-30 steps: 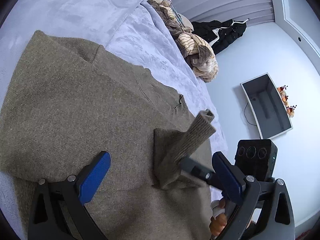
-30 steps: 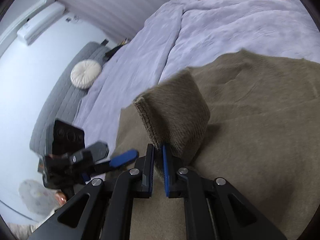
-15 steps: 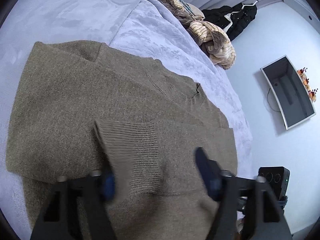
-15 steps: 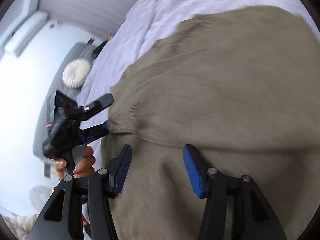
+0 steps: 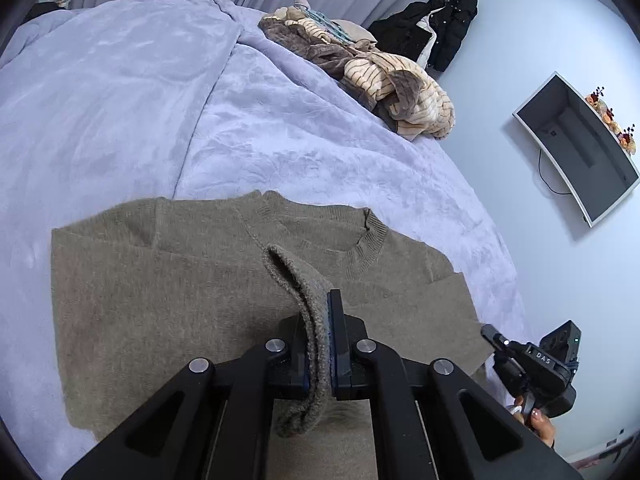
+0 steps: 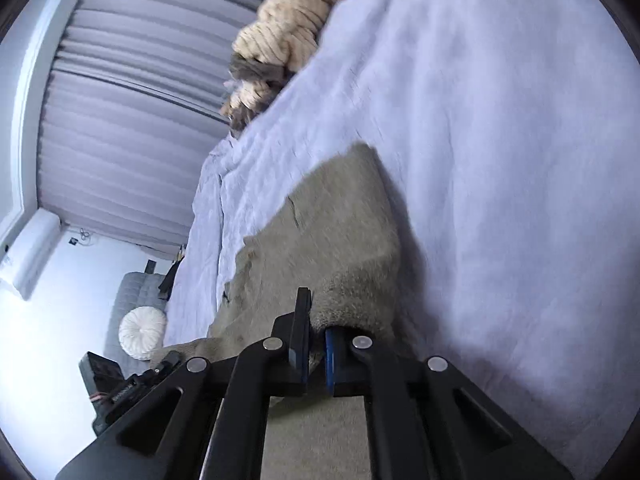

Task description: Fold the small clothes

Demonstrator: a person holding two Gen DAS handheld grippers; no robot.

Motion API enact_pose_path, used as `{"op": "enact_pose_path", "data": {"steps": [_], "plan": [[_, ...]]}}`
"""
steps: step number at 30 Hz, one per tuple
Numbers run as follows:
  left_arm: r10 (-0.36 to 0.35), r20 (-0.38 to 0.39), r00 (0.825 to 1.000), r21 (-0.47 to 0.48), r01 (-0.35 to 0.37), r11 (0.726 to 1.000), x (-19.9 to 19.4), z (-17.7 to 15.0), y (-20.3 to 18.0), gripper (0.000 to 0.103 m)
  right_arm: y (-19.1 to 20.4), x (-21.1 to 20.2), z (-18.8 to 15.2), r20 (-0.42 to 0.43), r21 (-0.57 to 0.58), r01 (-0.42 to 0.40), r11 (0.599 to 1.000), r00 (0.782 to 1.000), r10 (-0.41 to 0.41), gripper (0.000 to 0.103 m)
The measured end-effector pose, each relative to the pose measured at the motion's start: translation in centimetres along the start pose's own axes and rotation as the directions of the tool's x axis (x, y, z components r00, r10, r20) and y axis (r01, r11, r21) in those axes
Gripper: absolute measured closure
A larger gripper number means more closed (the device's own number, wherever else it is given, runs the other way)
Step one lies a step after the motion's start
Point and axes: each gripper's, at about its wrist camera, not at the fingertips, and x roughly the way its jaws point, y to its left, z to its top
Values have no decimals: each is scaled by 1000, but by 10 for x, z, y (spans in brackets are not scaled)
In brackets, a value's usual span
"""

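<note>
An olive-brown knit sweater (image 5: 180,288) lies flat on the lavender bed cover (image 5: 120,100), neck toward the far side. My left gripper (image 5: 320,314) is shut on a ribbed fold of the sweater (image 5: 296,280), which is raised a little off the garment. At the sweater's right edge a hand holds my right gripper (image 5: 532,364). In the right wrist view the right gripper (image 6: 318,320) is shut on the sweater (image 6: 336,240) at its edge, with knit fabric pinched between the blue pads. My left gripper (image 6: 120,380) shows at the lower left there.
A heap of striped and furry clothes (image 5: 380,80) sits at the bed's far right corner. A black jacket (image 5: 436,28) hangs on the wall, with a dark screen (image 5: 580,148) mounted beside it. A round white cushion (image 6: 142,332) rests on a grey sofa past the bed.
The right gripper let go of the sleeve it held up, swung to the sweater's right edge and shut there. The left gripper went from wide open to shut on the laid-down ribbed fold and rose.
</note>
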Motion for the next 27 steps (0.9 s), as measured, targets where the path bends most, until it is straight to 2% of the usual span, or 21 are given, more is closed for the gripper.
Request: {"op": "enact_pose_path", "data": {"steps": [1, 3, 5, 6, 7, 8, 11, 12, 13, 15, 16, 21, 22, 24, 27], "plan": [[12, -12, 1000, -11, -12, 1000, 3, -2, 7, 96, 2, -5, 1, 35, -24, 15, 1000, 999, -14, 97], [21, -57, 998, -56, -24, 998, 16, -11, 27, 96, -15, -14, 9, 30, -17, 18, 1000, 999, -17, 97], [42, -103, 994, -97, -52, 994, 32, -23, 43, 96, -26, -2, 4, -25, -22, 82, 996, 996, -82, 97], [48, -120, 992, -115, -61, 991, 39, -31, 51, 96, -35, 2, 4, -85, -21, 112, 993, 990, -113, 96], [31, -115, 993, -134, -46, 990, 41, -37, 57, 96, -41, 8, -2, -139, -16, 115, 993, 983, -116, 95], [16, -101, 995, -145, -31, 989, 41, -41, 60, 96, -42, 4, -2, -151, -15, 102, 995, 983, -103, 94], [13, -95, 995, -141, -26, 990, 41, -41, 58, 96, -26, -19, 3, -186, -93, 72, 993, 979, -88, 69], [26, -98, 995, -122, -38, 992, 41, -40, 56, 96, -15, -29, 7, -168, -149, 61, 987, 982, -86, 56], [36, -99, 994, -107, -47, 993, 42, -40, 54, 96, -2, -38, 13, -126, -221, 61, 973, 988, -90, 47], [56, -98, 994, -83, -65, 994, 42, -39, 49, 96, 8, -49, 25, -51, -288, 85, 954, 993, -104, 44], [62, -96, 993, -80, -69, 994, 42, -40, 48, 96, 8, -44, 37, -40, -278, 111, 954, 991, -127, 44], [67, -95, 993, -97, -76, 992, 38, -39, 49, 96, -27, 15, 77, -164, -125, 153, 980, 971, -173, 44], [71, -95, 993, -87, -79, 993, 37, -37, 47, 96, -31, 25, 79, -185, -112, 156, 981, 967, -175, 57], [79, -84, 993, -43, -83, 996, 33, -31, 39, 96, -26, 40, 79, -228, -143, 143, 979, 958, -173, 95], [93, -55, 994, 16, -93, 996, 31, -16, 31, 96, -2, 26, 76, -135, -251, 146, 957, 974, -184, 95]]}}
